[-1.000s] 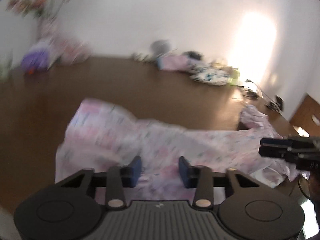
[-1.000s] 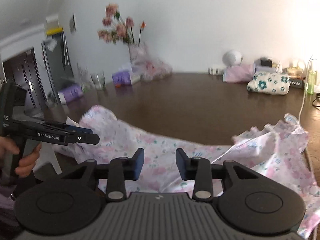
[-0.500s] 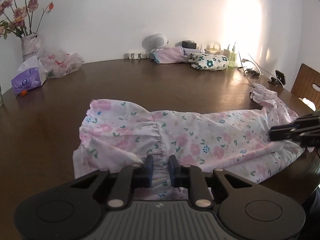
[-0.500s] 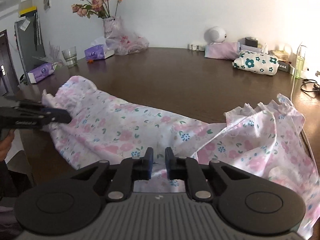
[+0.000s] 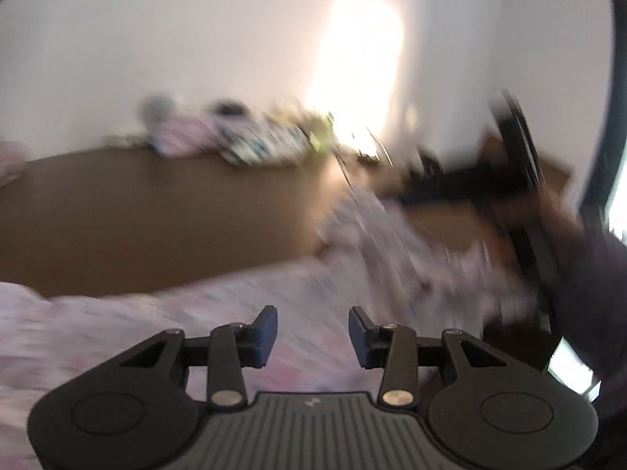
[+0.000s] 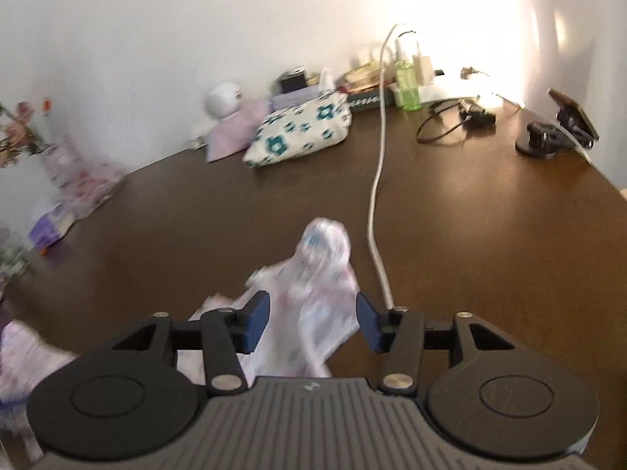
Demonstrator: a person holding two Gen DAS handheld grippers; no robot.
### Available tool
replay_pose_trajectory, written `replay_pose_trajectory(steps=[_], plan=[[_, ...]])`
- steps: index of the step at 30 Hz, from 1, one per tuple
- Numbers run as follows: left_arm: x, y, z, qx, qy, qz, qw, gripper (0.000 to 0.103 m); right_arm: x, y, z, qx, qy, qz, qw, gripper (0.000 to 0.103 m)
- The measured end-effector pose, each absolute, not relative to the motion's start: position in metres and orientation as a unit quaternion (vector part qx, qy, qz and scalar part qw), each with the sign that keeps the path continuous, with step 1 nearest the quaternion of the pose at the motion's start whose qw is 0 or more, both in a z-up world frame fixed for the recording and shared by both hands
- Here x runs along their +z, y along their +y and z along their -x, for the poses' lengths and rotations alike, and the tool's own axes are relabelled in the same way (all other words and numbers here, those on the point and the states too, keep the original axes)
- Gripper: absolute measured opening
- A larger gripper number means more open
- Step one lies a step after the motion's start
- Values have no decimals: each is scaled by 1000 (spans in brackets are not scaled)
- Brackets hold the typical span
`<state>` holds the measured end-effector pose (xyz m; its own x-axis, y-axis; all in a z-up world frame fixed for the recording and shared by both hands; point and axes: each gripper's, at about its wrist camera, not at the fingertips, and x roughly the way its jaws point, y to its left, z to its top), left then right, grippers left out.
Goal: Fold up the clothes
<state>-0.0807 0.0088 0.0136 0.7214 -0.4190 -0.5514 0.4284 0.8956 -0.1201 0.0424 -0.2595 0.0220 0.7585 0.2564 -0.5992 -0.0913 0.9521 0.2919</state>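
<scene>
The pink floral garment (image 5: pixel 117 329) lies across the brown table (image 5: pixel 156 211), blurred by motion in the left wrist view. My left gripper (image 5: pixel 312 333) is open just above the cloth, with nothing between its fingers. My right gripper (image 6: pixel 312 323) is open; a bunched part of the garment (image 6: pixel 313 274) sits between and ahead of its fingers, not clamped. The other gripper and the hand holding it (image 5: pixel 521 180) show blurred at the right of the left wrist view.
A white cable (image 6: pixel 376 180) runs down the table to the right gripper's right finger. A floral pouch (image 6: pixel 301 129), a green bottle (image 6: pixel 407 78), a phone stand (image 6: pixel 556 133) and a flower vase (image 6: pixel 58 160) stand along the table's far edge.
Both grippers were nearly shut on the garment half a second ago and are now open. Both views have swung right, and the cloth is bunched before the right gripper.
</scene>
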Motion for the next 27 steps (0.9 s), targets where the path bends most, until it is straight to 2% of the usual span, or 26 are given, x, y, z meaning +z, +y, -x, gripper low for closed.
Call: replay_pose_trajectory(steps=[2,5,9,11,13,16,18,22,24,27], plan=[[2,-1,81,-234,306,-6,923,38,18,-256,-54,95,333,-116,931,48],[-6,-6,86,-230,311,-4,922,38,10,-249,-65,101,341,-96,930,35],[-5,-10,86,-227,309,-10,923,38,2,-243,-66,88,352,-74,929,10],[-6,-14,87,-226,303,-21,926,42,4,-238,-62,88,347,-63,932,3],[-10,-14,90,-229,295,-25,927,47,15,-236,-51,88,320,-50,942,3],[-9,-9,91,-231,288,-7,929,47,44,-228,-19,116,242,-21,963,3],[-2,9,95,-247,265,42,931,48,62,-219,11,192,183,-6,964,3],[14,60,102,-236,225,154,933,64,59,-198,72,316,162,113,928,3],[17,76,104,-219,219,179,934,64,57,-188,100,363,153,168,904,3],[16,80,103,-205,219,175,938,64,42,-218,88,223,205,146,942,3]])
